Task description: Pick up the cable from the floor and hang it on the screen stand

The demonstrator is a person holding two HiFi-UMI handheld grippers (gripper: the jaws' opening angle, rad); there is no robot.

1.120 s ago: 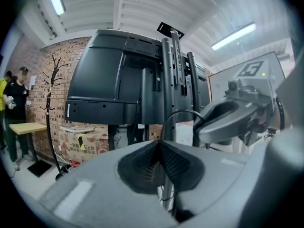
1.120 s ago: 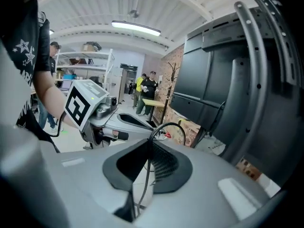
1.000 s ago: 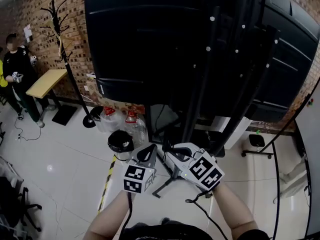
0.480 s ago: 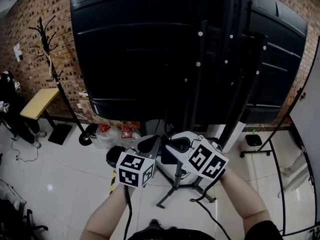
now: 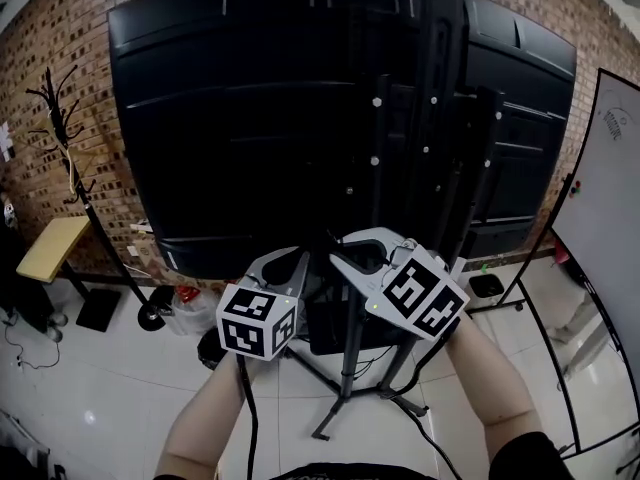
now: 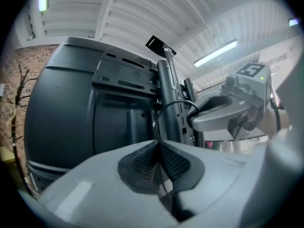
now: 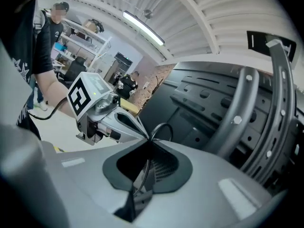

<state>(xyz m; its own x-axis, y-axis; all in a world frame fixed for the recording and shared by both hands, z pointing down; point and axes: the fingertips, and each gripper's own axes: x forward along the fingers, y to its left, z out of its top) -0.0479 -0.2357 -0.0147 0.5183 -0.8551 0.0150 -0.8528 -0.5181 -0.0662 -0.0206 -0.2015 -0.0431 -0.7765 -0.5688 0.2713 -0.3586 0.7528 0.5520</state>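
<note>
A thin black cable [image 6: 176, 103] runs in a short loop between my two grippers. My left gripper [image 6: 157, 142] is shut on one side of the loop. My right gripper [image 7: 151, 141] is shut on the other side, and the cable [image 7: 161, 127] arches just past its tips. In the head view the left gripper [image 5: 303, 256] and right gripper [image 5: 336, 254] are raised tip to tip, low in front of the big black screen's back [image 5: 250, 118]. The screen stand's black perforated posts [image 5: 440, 118] rise just right of them, and one post [image 6: 166, 94] stands close behind the loop.
The stand's legs [image 5: 345, 408] spread on the white tile floor below my arms. A coat rack [image 5: 60, 158] and a wooden table [image 5: 45, 248] stand at the left by the brick wall. A whiteboard [image 5: 600, 198] stands at the right. A person [image 7: 45, 42] stands behind.
Both grippers have risen together from near the stand's legs to the lower back of the screen, still holding the cable. The head view has tilted upward.
</note>
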